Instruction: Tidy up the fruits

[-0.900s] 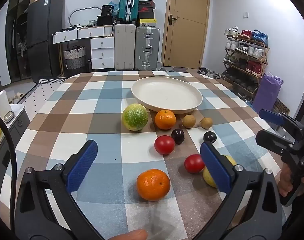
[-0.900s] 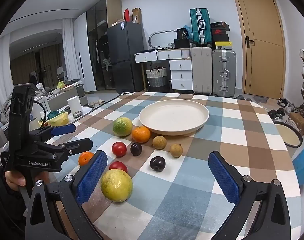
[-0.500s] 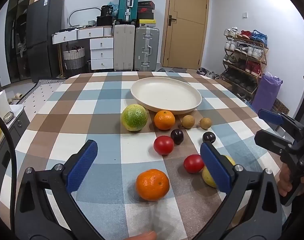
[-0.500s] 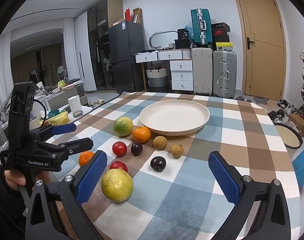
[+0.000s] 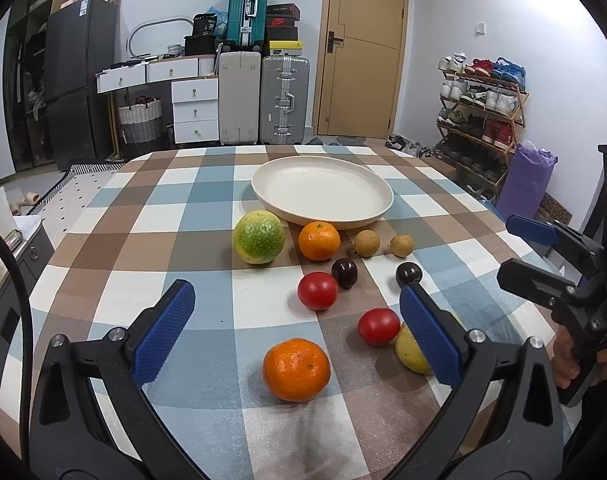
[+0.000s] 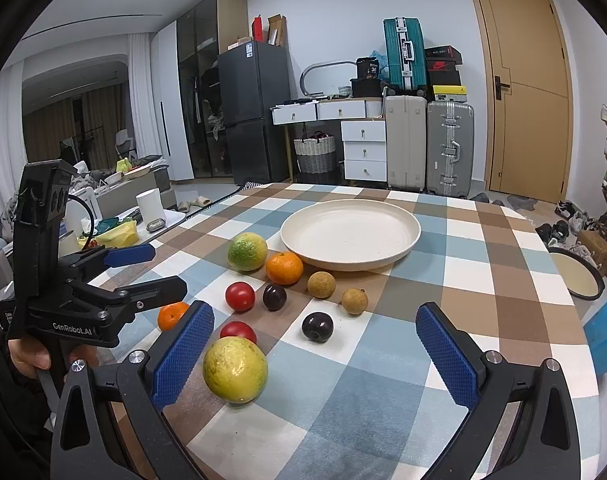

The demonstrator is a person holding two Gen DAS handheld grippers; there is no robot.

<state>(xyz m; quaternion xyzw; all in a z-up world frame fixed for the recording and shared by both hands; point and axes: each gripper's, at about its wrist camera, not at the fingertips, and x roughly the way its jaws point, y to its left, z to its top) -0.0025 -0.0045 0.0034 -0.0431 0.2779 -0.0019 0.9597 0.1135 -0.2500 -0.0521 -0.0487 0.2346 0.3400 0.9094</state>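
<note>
An empty cream plate (image 5: pixel 322 192) (image 6: pixel 350 233) sits mid-table on the checked cloth. In front of it lie a green citrus (image 5: pixel 258 237), an orange (image 5: pixel 318 240), two brown longans (image 5: pixel 366 243), two dark plums (image 5: pixel 344 273), two red tomatoes (image 5: pixel 317 291), a near orange (image 5: pixel 296 369) and a yellow fruit (image 6: pixel 235 369). My left gripper (image 5: pixel 299 334) is open, with the near orange just ahead between its fingers. My right gripper (image 6: pixel 315 354) is open, the yellow fruit beside its left finger. Each gripper shows in the other's view, the left (image 6: pixel 133 272) and the right (image 5: pixel 531 252).
The checked table (image 5: pixel 151 216) ends close at the near and right edges. Suitcases (image 5: pixel 283 100), drawers and a door stand behind. A shoe rack (image 5: pixel 479 116) is at the right. A side counter with a white cup (image 6: pixel 149 206) is at the left.
Both grippers have barely shifted. The fruits and the plate have not moved.
</note>
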